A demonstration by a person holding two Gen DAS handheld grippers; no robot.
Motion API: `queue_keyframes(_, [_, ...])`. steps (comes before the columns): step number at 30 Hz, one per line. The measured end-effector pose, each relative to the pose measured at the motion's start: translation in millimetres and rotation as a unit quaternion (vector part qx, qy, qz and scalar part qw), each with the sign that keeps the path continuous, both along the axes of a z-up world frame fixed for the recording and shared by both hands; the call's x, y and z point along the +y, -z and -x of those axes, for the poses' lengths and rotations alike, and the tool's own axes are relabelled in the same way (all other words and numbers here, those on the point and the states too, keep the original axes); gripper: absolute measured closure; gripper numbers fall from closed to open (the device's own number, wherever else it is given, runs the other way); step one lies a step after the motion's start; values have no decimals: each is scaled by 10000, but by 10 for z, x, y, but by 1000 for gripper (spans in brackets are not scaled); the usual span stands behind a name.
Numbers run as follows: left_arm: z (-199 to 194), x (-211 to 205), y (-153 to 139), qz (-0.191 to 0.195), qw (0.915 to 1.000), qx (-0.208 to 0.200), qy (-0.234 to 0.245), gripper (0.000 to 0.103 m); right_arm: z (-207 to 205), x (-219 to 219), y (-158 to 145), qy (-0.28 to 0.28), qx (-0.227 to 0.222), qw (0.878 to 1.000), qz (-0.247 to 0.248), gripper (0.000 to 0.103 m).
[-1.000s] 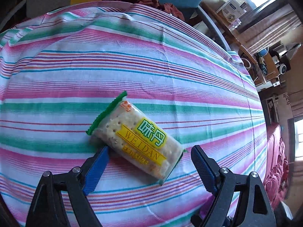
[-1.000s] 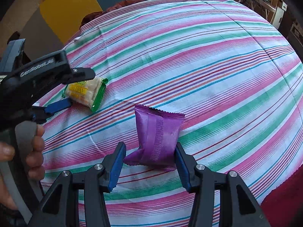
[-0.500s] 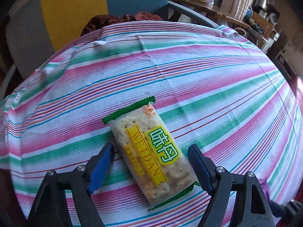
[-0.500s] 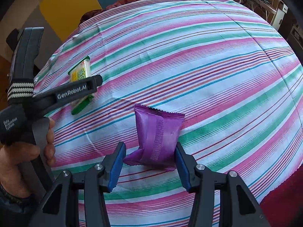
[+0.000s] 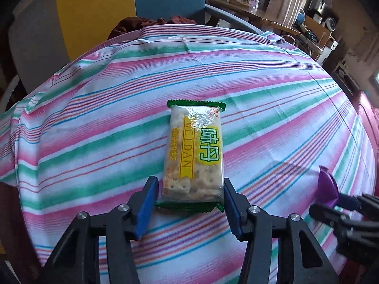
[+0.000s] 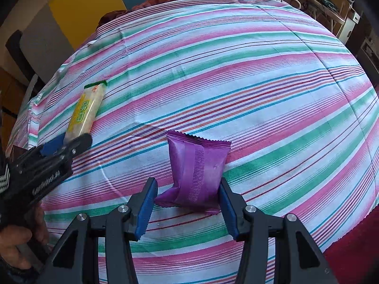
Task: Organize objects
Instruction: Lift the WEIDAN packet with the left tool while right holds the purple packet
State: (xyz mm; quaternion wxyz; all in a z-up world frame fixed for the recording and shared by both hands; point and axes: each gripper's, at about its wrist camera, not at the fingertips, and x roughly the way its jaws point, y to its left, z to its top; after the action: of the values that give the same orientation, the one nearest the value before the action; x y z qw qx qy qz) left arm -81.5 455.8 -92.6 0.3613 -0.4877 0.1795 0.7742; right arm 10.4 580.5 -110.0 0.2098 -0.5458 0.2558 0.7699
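Note:
A clear cracker packet with green ends and a yellow WEIDAN label (image 5: 194,151) lies on the striped tablecloth (image 5: 94,127). My left gripper (image 5: 189,203) straddles its near end, jaws narrowed to the packet's sides; a firm grip is not clear. The packet also shows in the right wrist view (image 6: 85,111), with the left gripper (image 6: 64,142) at its near end. A purple snack pouch (image 6: 196,170) lies between the jaws of my right gripper (image 6: 187,203), which touch or nearly touch its sides. The pouch's edge shows in the left wrist view (image 5: 327,184).
The striped cloth (image 6: 260,71) covers a round table that drops away on all sides. A dark red cloth heap (image 5: 151,23) and yellow and blue panels (image 5: 94,9) sit behind the far edge. A cluttered wooden desk (image 5: 284,21) stands at the far right.
My left gripper swung round the cracker packet until it lined up lengthwise between the jaws, which narrowed onto its near end. My right gripper and the purple pouch stayed put.

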Motion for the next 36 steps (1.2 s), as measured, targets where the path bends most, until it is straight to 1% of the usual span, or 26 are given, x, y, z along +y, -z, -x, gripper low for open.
queue_keyframes(4, [-312, -335, -11, -159, 9998, 5, 139, 49, -4, -2, 3, 2, -9, 10000, -32, 51])
queue_keyframes(10, [-664, -541, -26, -315, 9987, -169, 360, 48, -57, -6, -9, -25, -38, 10000, -80, 51])
queue_keyframes(13, [-693, -583, -71, -349, 9984, -282, 352, 43, -52, -16, -1, -61, -74, 9999, -131, 51])
queue_keyframes(16, [-685, -611, -169, -422, 9985, -138, 324, 41, -59, -16, 2, -67, -81, 9999, -135, 50])
queue_keyframes(17, [-682, -604, -203, -455, 9983, -100, 342, 38, -58, -19, 2, -71, -90, 9998, -140, 50])
queue_keyframes(18, [-671, -584, -221, -467, 9983, -73, 351, 33, -57, -23, 2, -81, -102, 9998, -154, 50])
queue_keyframes(20, [-645, -523, -249, -506, 9980, -16, 368, 28, -64, -35, 2, -99, -123, 9997, -181, 50])
queue_keyframes(22, [-609, -463, -254, -457, 9984, 98, 329, 28, -71, -35, 1, -98, -122, 9997, -181, 50])
queue_keyframes(26, [-535, -273, -154, -255, 9990, 145, 351, 30, -71, -49, 5, -129, -156, 9996, -220, 49])
queue_keyframes(27, [-520, -230, -114, -208, 9990, 169, 354, 37, -73, -54, 6, -138, -166, 9995, -232, 49])
queue_keyframes(29, [-482, -155, 1, -37, 9994, 142, 323, 44, -81, -55, 5, -142, -167, 9995, -234, 49])
queue_keyframes(30, [-471, -144, 56, 1, 9994, 148, 307, 43, -85, -54, 7, -144, -169, 9995, -232, 49])
queue_keyframes(32, [-507, -146, 68, -29, 9989, 343, 319, 43, -91, -59, 8, -155, -182, 9994, -244, 49])
queue_keyframes(36, [-517, -186, 98, -183, 9986, 417, 285, 41, -101, -74, 11, -186, -215, 9992, -295, 49])
